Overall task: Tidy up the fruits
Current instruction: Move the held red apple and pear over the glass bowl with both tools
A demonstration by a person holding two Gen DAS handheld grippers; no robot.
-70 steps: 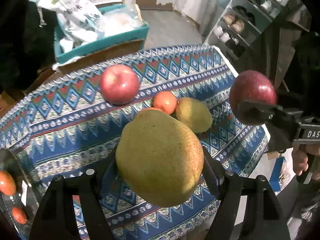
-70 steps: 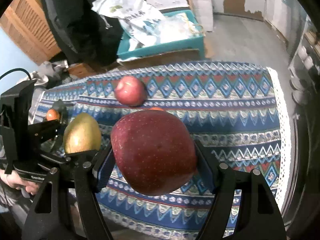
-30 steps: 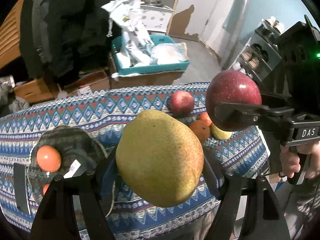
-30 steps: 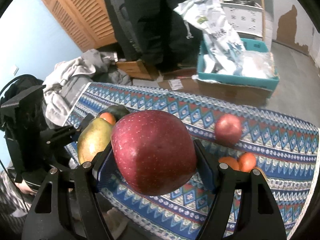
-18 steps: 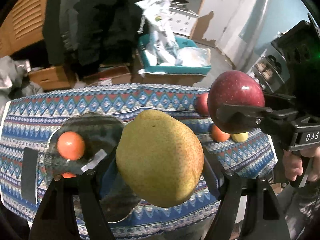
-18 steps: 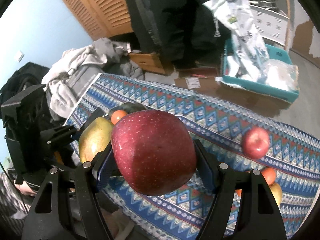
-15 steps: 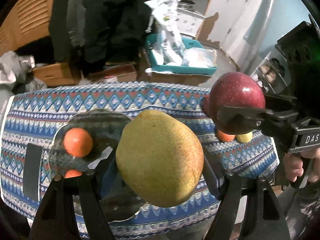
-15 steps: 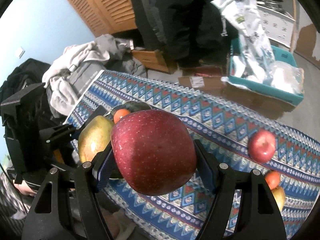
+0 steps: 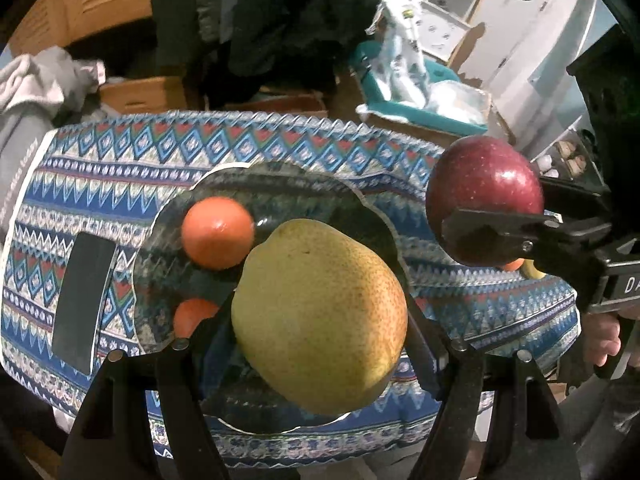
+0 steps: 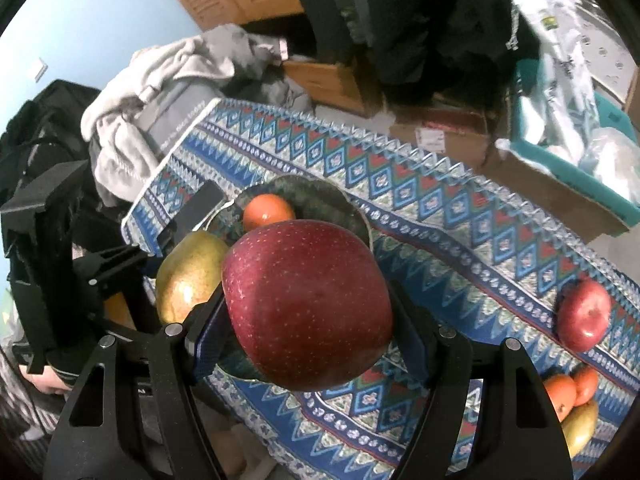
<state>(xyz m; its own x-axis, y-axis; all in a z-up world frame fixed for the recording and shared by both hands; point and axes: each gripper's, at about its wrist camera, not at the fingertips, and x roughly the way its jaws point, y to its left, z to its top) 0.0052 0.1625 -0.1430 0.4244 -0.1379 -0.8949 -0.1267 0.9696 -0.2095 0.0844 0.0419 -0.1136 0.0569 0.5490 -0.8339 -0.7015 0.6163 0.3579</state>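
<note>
My left gripper [image 9: 320, 320] is shut on a yellow-green pear [image 9: 320, 320] and holds it above the near part of a dark glass plate [image 9: 280, 184]. Two oranges [image 9: 218, 232] lie on the plate's left side. My right gripper [image 10: 308, 316] is shut on a dark red apple [image 10: 308, 304], held in the air right of the plate; the apple also shows in the left wrist view [image 9: 484, 196]. The pear shows in the right wrist view [image 10: 186, 276], left of the apple. A second red apple [image 10: 584, 316], two oranges [image 10: 564, 394] and another pear [image 10: 580, 426] lie on the cloth at the right.
A patterned blue tablecloth [image 9: 120, 160] covers the table. A black phone [image 9: 82, 300] lies left of the plate. Behind the table are cardboard boxes [image 9: 144, 94], a teal bin with bags [image 9: 424, 88], grey clothes [image 10: 168, 76] and a wooden louvred door.
Both grippers have swung left along the table with their fruit. The plate with the oranges has come under the pear, and the loose fruit has slid off to the right.
</note>
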